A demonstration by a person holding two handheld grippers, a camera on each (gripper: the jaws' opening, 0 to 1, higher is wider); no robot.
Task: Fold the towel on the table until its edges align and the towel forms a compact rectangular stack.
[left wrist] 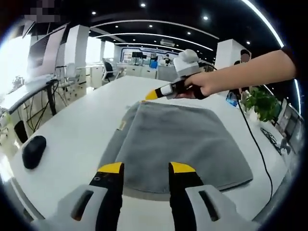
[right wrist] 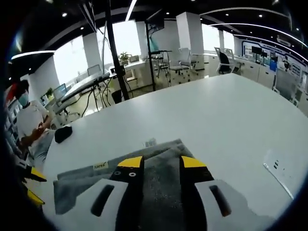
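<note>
Black mouse at counter edge, well clear. Grey towel folded, layers offset. Left claw, right claw: both narrowly parted, empty.

Your left gripper view sits low at the near edge of the white table and looks along it, past the gray towel, toward the far office desks. Your right gripper comes into it from the right, over the towel's far edge. Your right gripper view looks from that far side, close above the same towel, across the table toward the windows. Both views share the towel, the table and the black mouse
</note>
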